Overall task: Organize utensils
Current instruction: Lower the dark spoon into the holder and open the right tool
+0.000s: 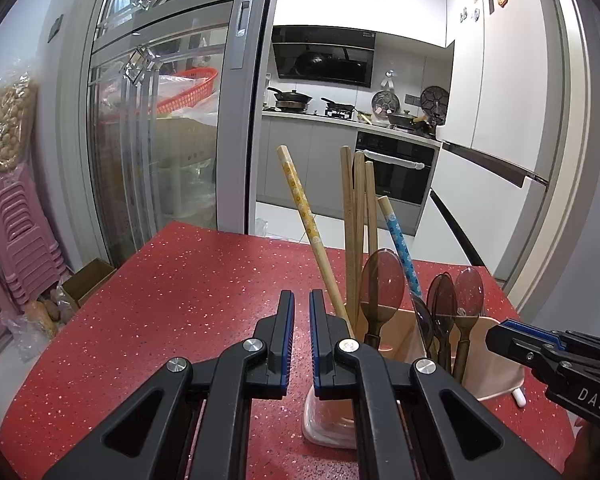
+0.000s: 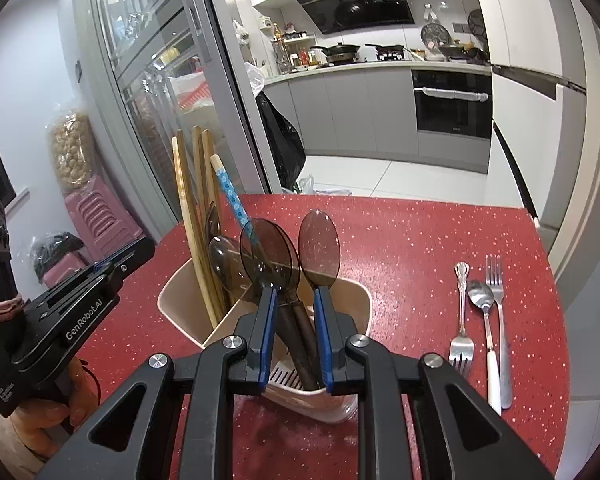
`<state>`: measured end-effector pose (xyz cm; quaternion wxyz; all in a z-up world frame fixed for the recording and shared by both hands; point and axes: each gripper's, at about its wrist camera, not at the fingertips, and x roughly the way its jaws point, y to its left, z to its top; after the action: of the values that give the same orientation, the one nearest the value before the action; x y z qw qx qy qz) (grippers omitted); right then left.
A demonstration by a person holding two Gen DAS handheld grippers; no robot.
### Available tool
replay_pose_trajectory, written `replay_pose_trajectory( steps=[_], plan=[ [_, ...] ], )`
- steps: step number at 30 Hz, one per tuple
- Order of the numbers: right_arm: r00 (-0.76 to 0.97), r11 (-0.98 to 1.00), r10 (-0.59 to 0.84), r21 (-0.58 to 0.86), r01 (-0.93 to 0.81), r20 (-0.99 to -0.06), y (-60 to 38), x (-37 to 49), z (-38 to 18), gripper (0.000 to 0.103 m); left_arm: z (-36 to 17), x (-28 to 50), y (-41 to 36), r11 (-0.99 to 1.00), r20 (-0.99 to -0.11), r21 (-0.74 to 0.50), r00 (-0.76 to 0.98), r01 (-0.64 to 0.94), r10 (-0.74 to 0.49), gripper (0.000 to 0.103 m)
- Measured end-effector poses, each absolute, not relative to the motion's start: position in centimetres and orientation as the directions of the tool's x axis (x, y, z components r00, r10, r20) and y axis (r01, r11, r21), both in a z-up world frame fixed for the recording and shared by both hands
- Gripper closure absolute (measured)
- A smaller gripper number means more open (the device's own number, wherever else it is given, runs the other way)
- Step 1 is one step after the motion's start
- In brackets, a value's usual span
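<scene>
With our right gripper [image 2: 294, 300] jaws barely apart around the spoon handles [image 2: 296, 332], withdrawing carelessly could tip the holder [image 2: 364, 304]; left gripper [image 1: 302, 308] jaws together.

The beige holder [image 2: 188, 280] stands on the red table [image 2: 400, 240], full of chopsticks [image 2: 198, 200] and brown spoons [image 2: 320, 240]. Two forks [image 2: 498, 280] and a spoon [image 2: 480, 294] lie near the table's right edge.
</scene>
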<state>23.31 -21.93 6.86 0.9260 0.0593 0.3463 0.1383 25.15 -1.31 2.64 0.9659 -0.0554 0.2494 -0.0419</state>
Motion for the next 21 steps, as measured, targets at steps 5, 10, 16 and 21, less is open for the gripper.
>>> replay_pose_trajectory(
  steps=[5, 10, 16, 21],
  plan=[
    [0.713, 0.958, 0.285, 0.211, -0.193, -0.641, -22.0, 23.0, 7.0, 0.082, 2.5, 24.8, -1.1, 0.991, -0.487, -0.122, 0.866, 0.056, -0.109, 0.072],
    [0.718, 0.962, 0.269, 0.215, -0.168, -0.642, -22.1, 22.4, 7.5, 0.073, 2.3, 24.5, -0.8, 0.993, -0.5, -0.105, 0.86, 0.06, -0.105, 0.072],
    [0.711, 0.965, 0.254, 0.222, -0.139, -0.656, -22.1, 22.0, 7.7, 0.07, 1.9, 23.9, -0.5, 0.994, -0.515, -0.097, 0.851, 0.059, -0.101, 0.072],
    [0.694, 0.967, 0.238, 0.231, -0.107, -0.679, -22.3, 21.7, 7.5, 0.07, 1.7, 23.3, -0.2, 0.995, -0.536, -0.075, 0.838, 0.067, -0.097, 0.072]
  ],
)
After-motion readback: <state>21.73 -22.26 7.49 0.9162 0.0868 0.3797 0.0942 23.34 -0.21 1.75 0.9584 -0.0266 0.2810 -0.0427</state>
